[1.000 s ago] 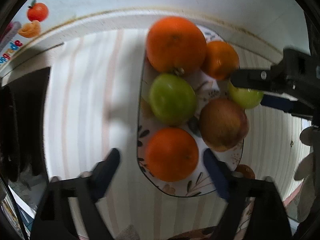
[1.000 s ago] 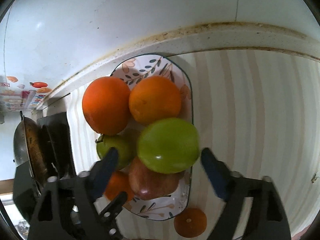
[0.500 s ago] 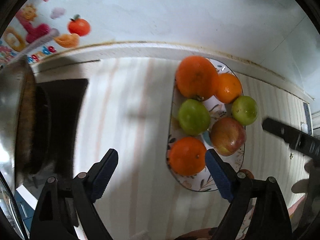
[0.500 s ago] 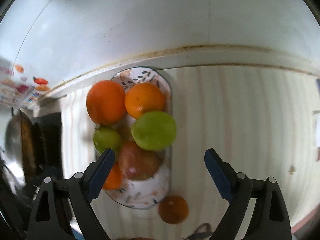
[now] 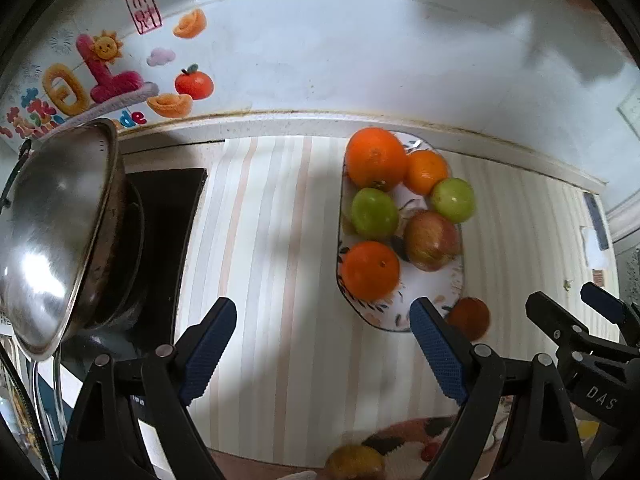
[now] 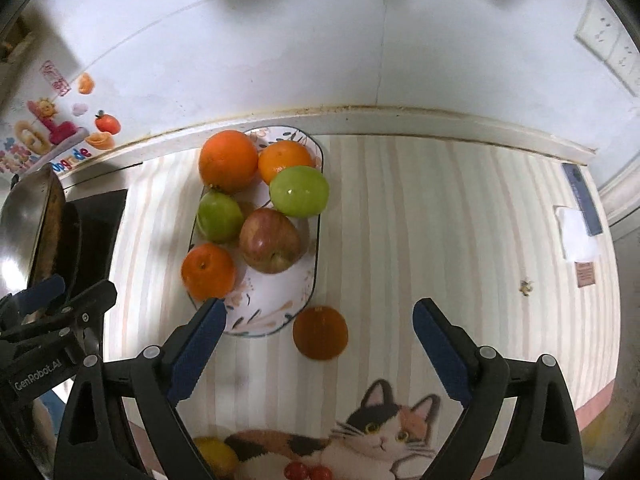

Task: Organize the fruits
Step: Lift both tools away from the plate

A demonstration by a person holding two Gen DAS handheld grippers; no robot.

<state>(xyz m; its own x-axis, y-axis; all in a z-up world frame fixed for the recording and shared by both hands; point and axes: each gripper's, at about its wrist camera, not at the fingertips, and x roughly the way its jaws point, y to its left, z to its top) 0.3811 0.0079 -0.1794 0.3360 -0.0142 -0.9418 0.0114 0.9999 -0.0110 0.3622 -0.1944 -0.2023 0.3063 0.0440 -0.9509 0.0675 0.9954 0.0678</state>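
Left tongs: matte black plastic arms, triangular cut-outs, silver rivets at the pivots, blue knurled pads on both fingers. Right tongs: same build, same blue pads. Left body carries white "GenRobot.AI" lettering in the right wrist view; right body shows "DAS" in the left wrist view.

A yellow fruit is sitting half cut off by the bottom edge, behind the right tongs' arm. The loose orange is peeking partly from behind the left tongs' finger.
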